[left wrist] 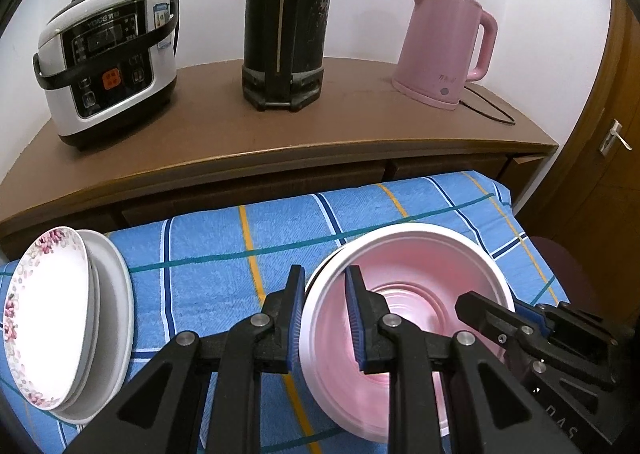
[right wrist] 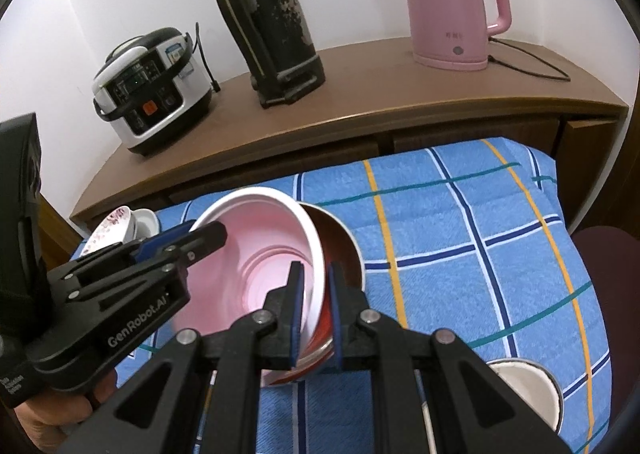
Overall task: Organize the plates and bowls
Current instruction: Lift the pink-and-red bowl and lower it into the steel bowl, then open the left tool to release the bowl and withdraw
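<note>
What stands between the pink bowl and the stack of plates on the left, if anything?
Nothing visible does. Both the left gripper and the right gripper straddle the pink bowl rim. Between it and the plate stack only the bare blue checked cloth shows.

A pink bowl (left wrist: 404,286) with a white outer wall and ridged rings at its bottom sits nested in a reddish-brown bowl (right wrist: 344,250), tilted, on the blue plaid cloth. At the cloth's far left edge a flower-rimmed plate (left wrist: 44,310) leans tilted on a plain white plate (left wrist: 114,318). Near the right wrist view's lower edge, a white bowl with a dark rim (right wrist: 532,390) is partly hidden.
</note>
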Demonstrator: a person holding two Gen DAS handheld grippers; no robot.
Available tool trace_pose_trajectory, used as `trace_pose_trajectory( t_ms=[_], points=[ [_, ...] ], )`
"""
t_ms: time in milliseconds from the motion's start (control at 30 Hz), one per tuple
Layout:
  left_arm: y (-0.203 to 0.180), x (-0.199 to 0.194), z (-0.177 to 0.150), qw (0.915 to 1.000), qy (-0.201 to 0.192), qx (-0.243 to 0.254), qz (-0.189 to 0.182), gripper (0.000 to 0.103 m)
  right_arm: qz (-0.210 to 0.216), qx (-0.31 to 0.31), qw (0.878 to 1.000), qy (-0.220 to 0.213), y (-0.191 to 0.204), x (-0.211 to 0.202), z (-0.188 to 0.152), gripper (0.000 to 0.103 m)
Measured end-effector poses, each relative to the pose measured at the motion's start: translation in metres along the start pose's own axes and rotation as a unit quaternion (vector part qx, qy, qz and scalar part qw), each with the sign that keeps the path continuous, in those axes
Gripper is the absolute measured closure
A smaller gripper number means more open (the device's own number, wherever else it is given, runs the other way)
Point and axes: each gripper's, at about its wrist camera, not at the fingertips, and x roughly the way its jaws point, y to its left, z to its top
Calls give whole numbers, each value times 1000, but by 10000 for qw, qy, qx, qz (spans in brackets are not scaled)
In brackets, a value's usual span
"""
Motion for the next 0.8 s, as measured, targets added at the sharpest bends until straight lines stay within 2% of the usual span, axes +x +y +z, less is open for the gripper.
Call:
trace_pose_trajectory(
  t_ms=[333, 467, 500, 567, 733, 800],
  points=[
    [-3, 6, -2, 9998, 2, 107, 177, 79, -62, -61, 9999, 72, 2, 9, -2, 90],
    [-8, 8, -4, 9988, -94, 245, 417, 79, -94, -136, 9999, 39, 3, 10, -4, 87],
    [-8, 9, -4, 9984, -124, 263, 491, 79, -111, -171, 9998, 34, 5, 11, -4, 86],
    [-5, 9, -5, 9983, -159, 232, 514, 79, -87, -265, 9996, -38, 8, 10, -6, 69],
    [3, 3, -5, 9990, -334, 48, 308, 77, -40, -212, 9992, -346, 7, 1, -8, 60],
    [3, -3, -6, 9980, -526, 77, 356, 62, -68, -239, 9989, -410, 8, -1, -8, 58]
  ],
)
